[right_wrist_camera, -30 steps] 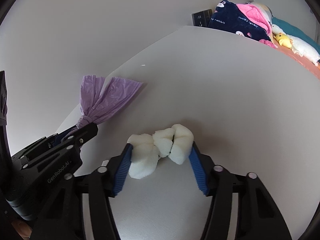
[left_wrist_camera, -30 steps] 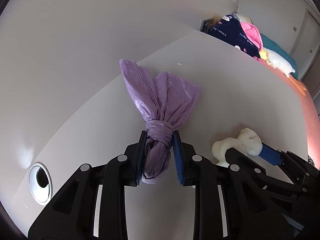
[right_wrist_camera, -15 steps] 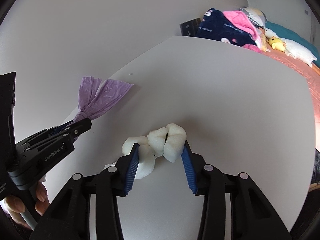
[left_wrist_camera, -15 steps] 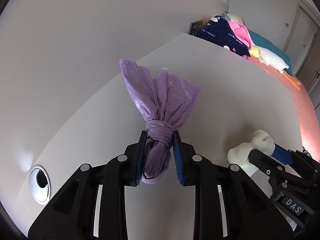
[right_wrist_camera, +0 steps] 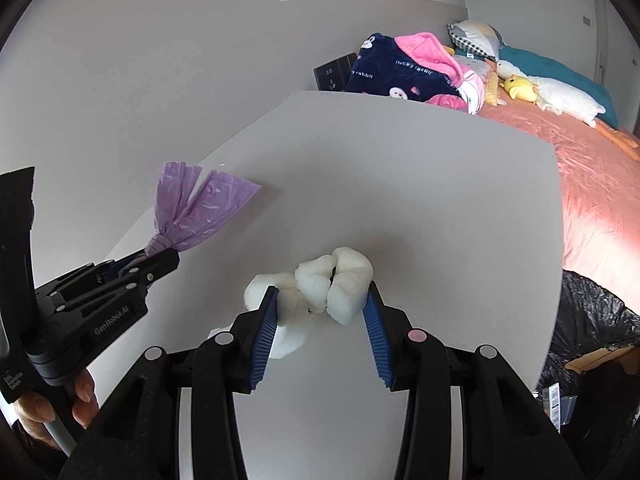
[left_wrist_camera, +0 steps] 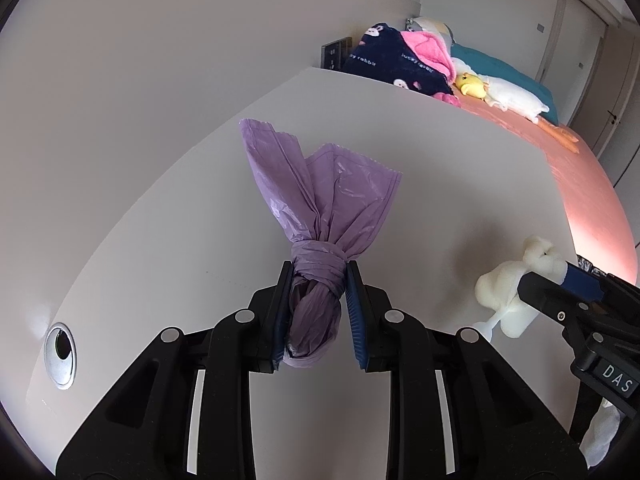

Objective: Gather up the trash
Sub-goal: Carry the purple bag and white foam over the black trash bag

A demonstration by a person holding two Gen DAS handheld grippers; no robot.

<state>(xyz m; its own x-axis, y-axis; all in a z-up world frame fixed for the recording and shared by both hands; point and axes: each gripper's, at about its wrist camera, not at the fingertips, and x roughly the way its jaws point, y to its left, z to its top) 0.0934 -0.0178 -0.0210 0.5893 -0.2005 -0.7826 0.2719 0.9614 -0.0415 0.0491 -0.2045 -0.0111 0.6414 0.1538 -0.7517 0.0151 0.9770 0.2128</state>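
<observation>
A knotted purple plastic bag (left_wrist_camera: 320, 200) sticks up from my left gripper (left_wrist_camera: 319, 276), which is shut on it just below the knot, above the white desk (left_wrist_camera: 440, 160). In the right wrist view the same bag (right_wrist_camera: 196, 208) and left gripper (right_wrist_camera: 160, 258) hang at the left, with a person's hand (right_wrist_camera: 80, 400) on the handle. My right gripper (right_wrist_camera: 322, 292) is shut on a lump of white foam (right_wrist_camera: 332, 276), both blue pads pressing into it. In the left wrist view the foam (left_wrist_camera: 504, 292) and the right gripper (left_wrist_camera: 560, 280) show at the right edge.
A round cable grommet (left_wrist_camera: 60, 354) sits in the desk near its left end. Beyond the desk lies a bed with a pink sheet (right_wrist_camera: 592, 168), a dark blanket (right_wrist_camera: 400, 72) and plush toys. A black bin bag (right_wrist_camera: 592, 320) stands below the desk's right edge.
The right jaws have narrowed and squeezed the foam. Both grippers have shifted with their loads, and more of the bed and the black bin bag has come into view.
</observation>
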